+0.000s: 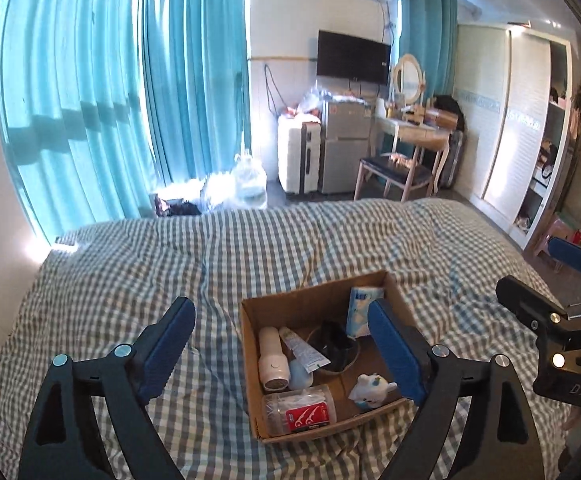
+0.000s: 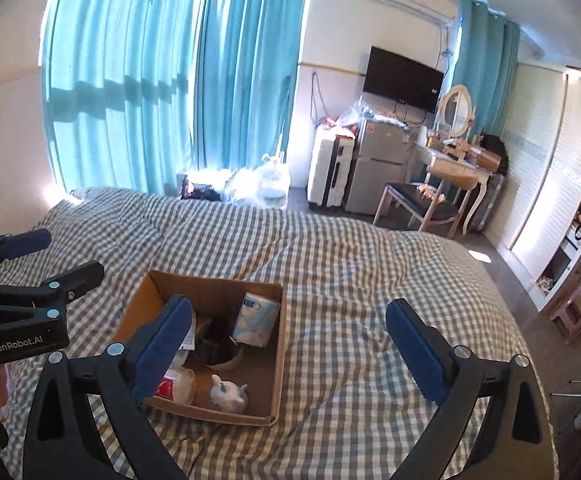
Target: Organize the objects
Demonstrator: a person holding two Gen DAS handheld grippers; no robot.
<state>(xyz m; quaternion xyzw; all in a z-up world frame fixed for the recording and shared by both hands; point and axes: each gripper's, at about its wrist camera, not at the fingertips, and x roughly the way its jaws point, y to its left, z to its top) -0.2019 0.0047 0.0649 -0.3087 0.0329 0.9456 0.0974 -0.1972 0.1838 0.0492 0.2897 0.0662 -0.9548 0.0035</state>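
Note:
An open cardboard box (image 1: 250, 344) (image 2: 278, 360) sits on the checked bed. Inside lie a white cylinder (image 1: 272, 360), a squeezed tube (image 1: 304, 350), a black item on a coiled ring (image 1: 334, 344) (image 2: 216, 340), a blue-white tissue pack (image 1: 362, 310) (image 2: 255, 318), a white toy figure (image 1: 370, 390) (image 2: 228, 394) and a clear jar with a red label (image 1: 300, 410) (image 2: 176, 386). My left gripper (image 1: 282, 344) hangs open and empty above the box's left half. My right gripper (image 2: 288, 346) hangs open and empty above the box's right edge. Each gripper shows in the other's view, the right one (image 1: 538, 276) and the left one (image 2: 60, 254).
The checked bedspread (image 1: 250, 248) (image 2: 370, 264) spreads all around the box. Teal curtains (image 1: 130, 100) hang behind the bed. Beyond its foot stand a white suitcase (image 1: 298, 156), a small fridge (image 1: 346, 148), a chair (image 1: 394, 172), a dressing table (image 1: 414, 128) and a wardrobe (image 1: 510, 120).

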